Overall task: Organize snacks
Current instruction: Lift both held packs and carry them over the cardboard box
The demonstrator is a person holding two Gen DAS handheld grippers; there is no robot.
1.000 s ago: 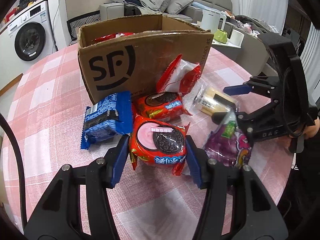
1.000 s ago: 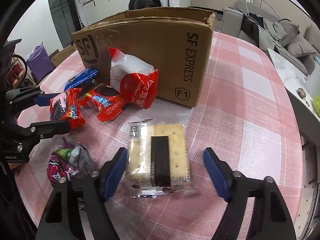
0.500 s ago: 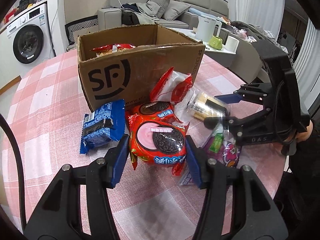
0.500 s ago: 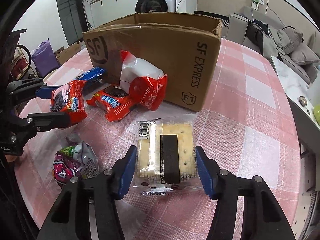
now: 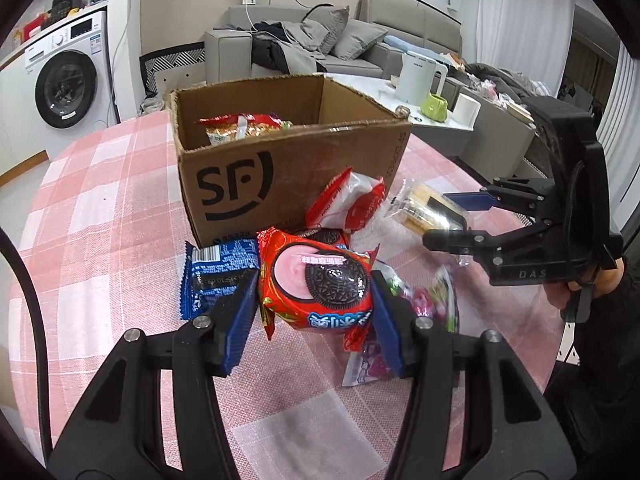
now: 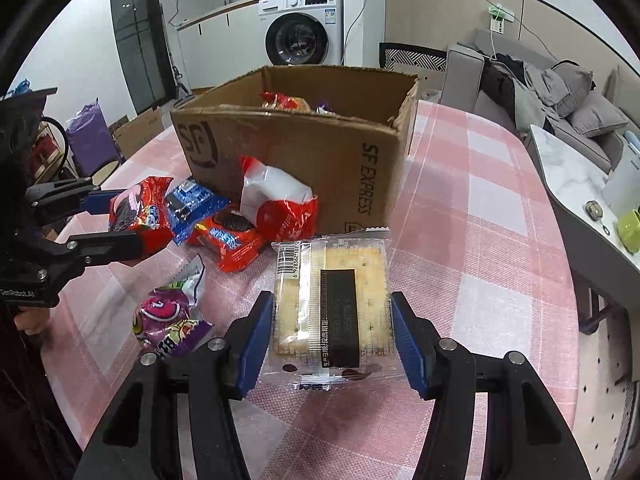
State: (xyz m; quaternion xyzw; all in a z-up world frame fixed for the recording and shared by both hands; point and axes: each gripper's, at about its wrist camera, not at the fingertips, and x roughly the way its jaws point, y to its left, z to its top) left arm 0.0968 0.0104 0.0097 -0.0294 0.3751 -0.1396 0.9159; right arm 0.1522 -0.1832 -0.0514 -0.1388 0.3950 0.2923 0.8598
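My left gripper (image 5: 314,316) is shut on a red Oreo pack (image 5: 320,284) and holds it above the table, in front of the open SF cardboard box (image 5: 288,176). My right gripper (image 6: 332,340) is shut on a clear cracker pack (image 6: 332,304) and holds it off the table, right of the box front (image 6: 304,168). Each gripper shows in the other's view: the right gripper (image 5: 460,218) with the crackers (image 5: 430,212), the left gripper (image 6: 116,220) with the red pack (image 6: 140,216). Some snacks lie inside the box (image 5: 240,126).
On the pink checked tablecloth (image 6: 480,240) lie a blue Oreo pack (image 6: 192,208), a second red Oreo pack (image 6: 232,240), a red-and-white bag (image 6: 276,200) leaning on the box, and a purple candy bag (image 6: 168,320). A side table with a kettle (image 5: 416,80) stands to the right.
Both grippers have risen with their packs. The right gripper closed on the cracker pack and lifted it. The box interior has come into view.
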